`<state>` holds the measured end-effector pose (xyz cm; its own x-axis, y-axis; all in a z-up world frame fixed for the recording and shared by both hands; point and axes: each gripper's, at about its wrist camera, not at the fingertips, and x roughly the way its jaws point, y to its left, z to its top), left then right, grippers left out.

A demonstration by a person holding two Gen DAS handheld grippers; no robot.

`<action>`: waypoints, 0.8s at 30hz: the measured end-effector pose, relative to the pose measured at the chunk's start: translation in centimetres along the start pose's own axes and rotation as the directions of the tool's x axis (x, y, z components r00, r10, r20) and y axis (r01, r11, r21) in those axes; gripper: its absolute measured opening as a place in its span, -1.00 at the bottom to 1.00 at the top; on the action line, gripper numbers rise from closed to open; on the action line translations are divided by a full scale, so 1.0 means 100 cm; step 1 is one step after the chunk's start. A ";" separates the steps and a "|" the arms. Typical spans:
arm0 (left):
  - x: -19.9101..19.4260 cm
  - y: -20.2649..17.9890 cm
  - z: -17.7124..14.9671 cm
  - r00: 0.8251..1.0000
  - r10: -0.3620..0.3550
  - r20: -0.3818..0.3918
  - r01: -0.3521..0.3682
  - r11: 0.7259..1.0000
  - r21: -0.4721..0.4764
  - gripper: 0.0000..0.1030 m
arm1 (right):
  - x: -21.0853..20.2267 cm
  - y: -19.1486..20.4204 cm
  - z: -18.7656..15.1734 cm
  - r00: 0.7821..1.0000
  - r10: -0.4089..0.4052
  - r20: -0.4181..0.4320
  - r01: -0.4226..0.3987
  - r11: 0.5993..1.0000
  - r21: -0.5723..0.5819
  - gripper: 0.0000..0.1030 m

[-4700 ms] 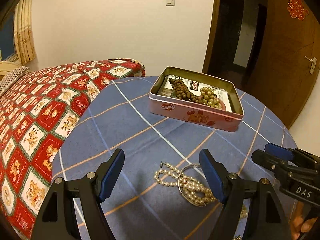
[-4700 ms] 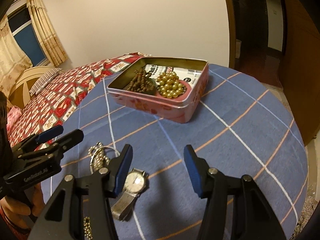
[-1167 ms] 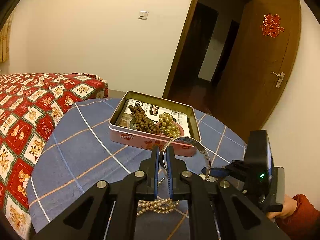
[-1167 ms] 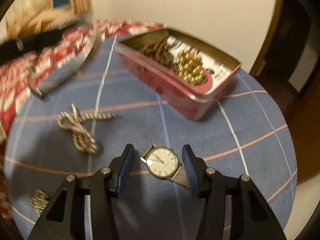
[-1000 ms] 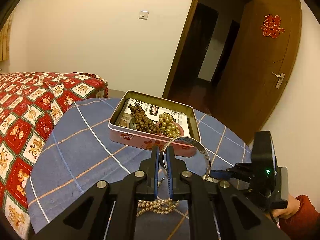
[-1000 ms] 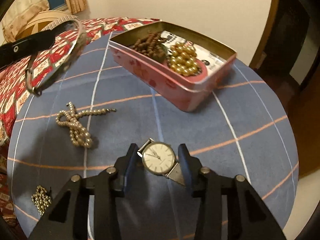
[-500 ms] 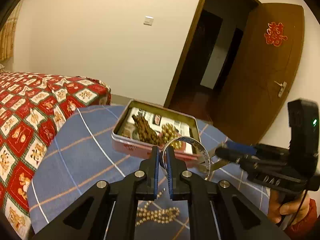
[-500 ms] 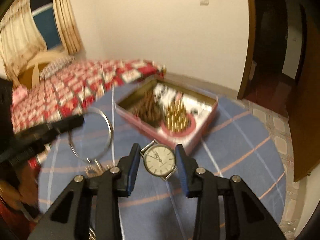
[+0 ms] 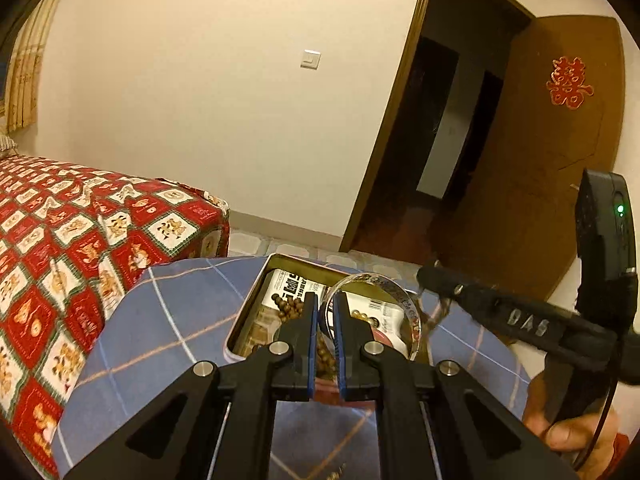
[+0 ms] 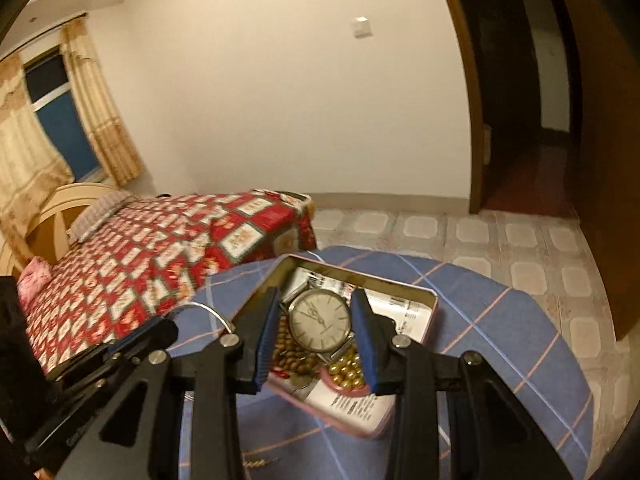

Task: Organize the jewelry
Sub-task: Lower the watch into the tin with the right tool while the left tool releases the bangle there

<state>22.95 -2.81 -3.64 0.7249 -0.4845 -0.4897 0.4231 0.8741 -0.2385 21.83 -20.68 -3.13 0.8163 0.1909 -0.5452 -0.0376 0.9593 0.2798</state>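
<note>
Your left tool (image 9: 324, 316) is pinching the thin silver bangle (image 9: 400, 304) by one edge, low in the middle of the left wrist view, with the ring hanging out to the right over the open pink rectangular tin (image 9: 250, 312) on the blue checked bench (image 9: 160, 340). That grip is narrow; I judge a tilt or a knock could swing the bangle out of the pads. The risk is real, because your right tool (image 9: 430, 282) comes in from the right edge of that frame, close beside the ring.

In the right wrist view your right tool (image 10: 316, 322) is clamped on the round silver wristwatch with the pale dial (image 10: 320, 320), held above the tin (image 10: 420, 320), lower centre. The smooth round case could slip if you loosen early, and land on the rim instead of inside.

Only the left view shows your hand (image 9: 568, 432) at lower right. Only the right view shows the gold beads (image 10: 346, 370) and brown beads (image 10: 288, 354) clearly in the tin.
</note>
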 end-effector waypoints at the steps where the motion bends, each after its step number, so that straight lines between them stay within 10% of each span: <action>1: 0.005 0.000 0.000 1.000 0.004 -0.002 -0.004 1.000 0.002 -0.88 | 0.005 -0.003 -0.001 1.000 -0.010 -0.009 0.010 1.000 0.004 -0.25; 24: 0.095 0.008 -0.011 0.990 0.062 -0.128 -0.063 0.998 -0.004 -0.88 | 0.068 -0.042 -0.011 0.990 -0.100 -0.104 0.103 0.994 0.025 -0.16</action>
<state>29.55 -6.68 -9.36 0.6743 -0.4209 -0.6067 0.3743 0.9031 -0.2104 26.90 -23.22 -8.83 0.7516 0.1147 -0.6496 0.0610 0.9685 0.2416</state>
